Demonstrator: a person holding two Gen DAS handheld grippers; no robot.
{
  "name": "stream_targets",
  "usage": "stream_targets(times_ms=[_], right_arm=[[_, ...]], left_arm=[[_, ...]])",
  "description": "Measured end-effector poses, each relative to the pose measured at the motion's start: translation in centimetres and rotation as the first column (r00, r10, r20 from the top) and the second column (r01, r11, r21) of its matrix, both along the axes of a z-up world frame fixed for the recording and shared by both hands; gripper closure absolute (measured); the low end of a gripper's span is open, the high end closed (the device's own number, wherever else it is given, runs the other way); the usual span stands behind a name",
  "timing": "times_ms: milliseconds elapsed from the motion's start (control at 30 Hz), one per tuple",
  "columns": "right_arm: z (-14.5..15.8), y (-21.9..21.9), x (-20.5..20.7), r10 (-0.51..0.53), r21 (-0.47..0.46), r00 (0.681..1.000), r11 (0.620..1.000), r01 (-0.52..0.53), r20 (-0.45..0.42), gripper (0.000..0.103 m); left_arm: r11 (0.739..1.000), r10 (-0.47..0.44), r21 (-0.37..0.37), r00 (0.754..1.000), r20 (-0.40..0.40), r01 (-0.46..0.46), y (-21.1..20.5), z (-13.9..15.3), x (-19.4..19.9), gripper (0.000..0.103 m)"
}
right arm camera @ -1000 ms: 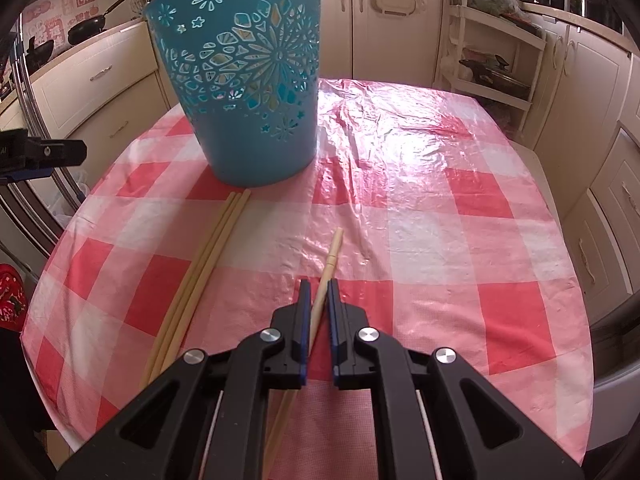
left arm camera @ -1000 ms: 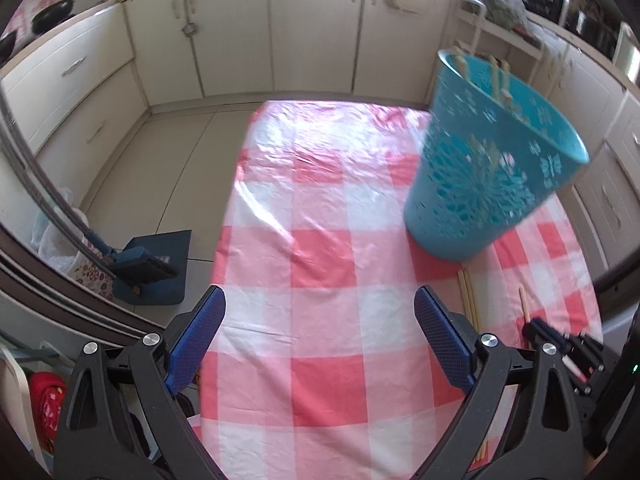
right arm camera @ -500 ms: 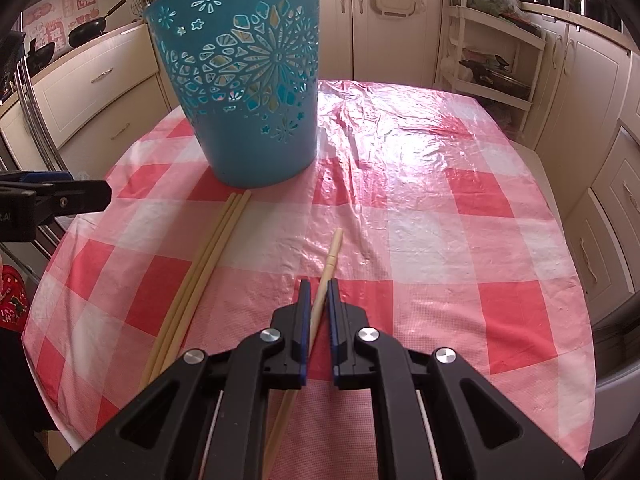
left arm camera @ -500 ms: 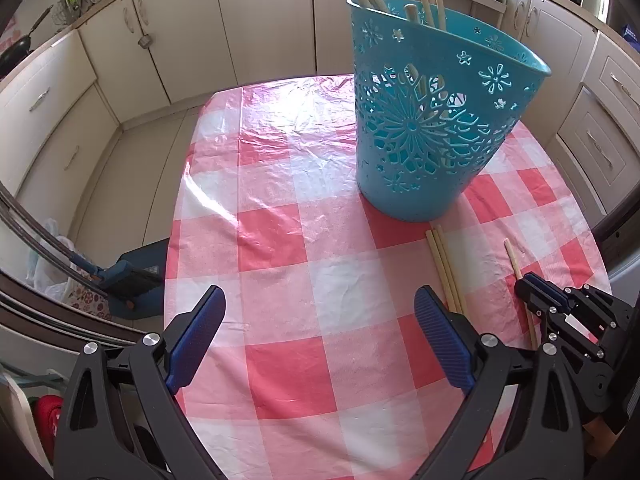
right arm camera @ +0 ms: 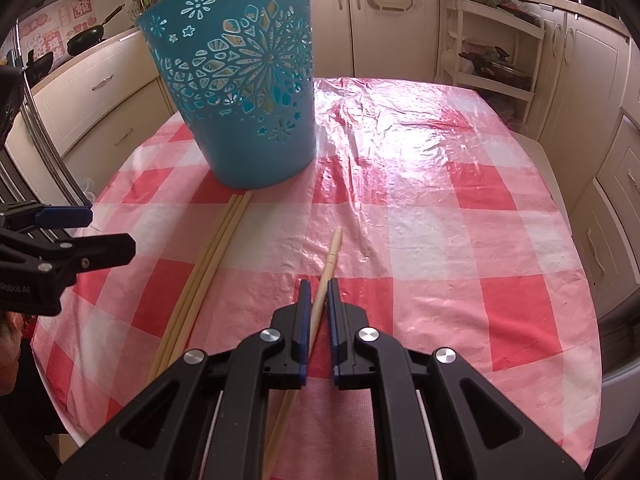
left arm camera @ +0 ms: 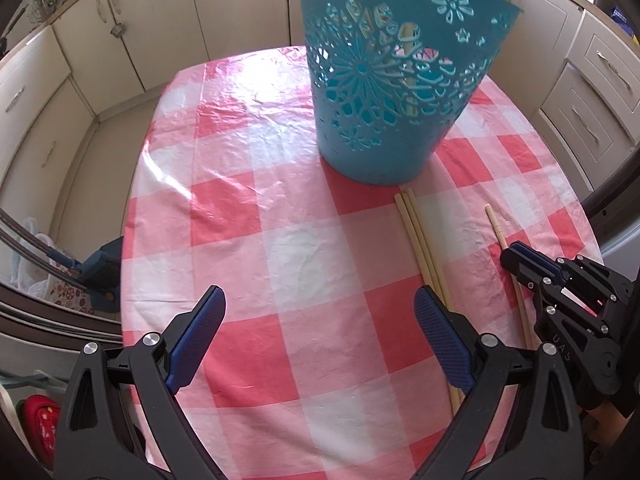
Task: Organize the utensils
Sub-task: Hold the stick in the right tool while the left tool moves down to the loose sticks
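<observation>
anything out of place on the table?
Yes: loose chopsticks lie on the tablecloth beside the blue basket, which already holds others. One more chopstick is pinched in the right tongs.

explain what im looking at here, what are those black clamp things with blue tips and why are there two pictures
Those are two hand-held grippers; a person carries one in each hand, and each has a wide-angle camera looking forward along its fingers. So each picture is one gripper's own view of the same table.

In the left wrist view, the left gripper stands open and empty above the red and white checked plastic tablecloth. At its right edge you see the right gripper.

In the right wrist view, that right gripper is shut on a single pale wooden chopstick. Beside it three more pale wooden chopsticks lie loose together on the cloth, in front of a turquoise plastic basket with cut-out flower patterns that already holds some sticks.
</observation>
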State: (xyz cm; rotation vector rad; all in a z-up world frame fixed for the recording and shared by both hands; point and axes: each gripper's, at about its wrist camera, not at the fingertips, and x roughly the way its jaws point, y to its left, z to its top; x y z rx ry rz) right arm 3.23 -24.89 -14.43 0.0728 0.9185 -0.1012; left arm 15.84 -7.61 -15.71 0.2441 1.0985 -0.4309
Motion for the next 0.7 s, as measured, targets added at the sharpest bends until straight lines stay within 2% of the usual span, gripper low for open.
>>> stream_targets(times_ms=[300, 700], right_arm=[[0.0, -0.7, -0.1, -0.004, 0.055, 1.000, 0.998, 0.004, -0.002, 0.094], [0.1, -1.1, 0.0, -0.006, 0.084, 1.000, 0.996, 0.006, -0.006, 0.094]], left_arm=[[1.000, 0.010, -0.007, 1.000, -0.023, -0.010, -1.9, -1.2, 0.4, 0.012], [0.997, 0.008, 0.080, 1.000, 0.001, -0.008, -3.8, -2.6, 0.5, 0.012]])
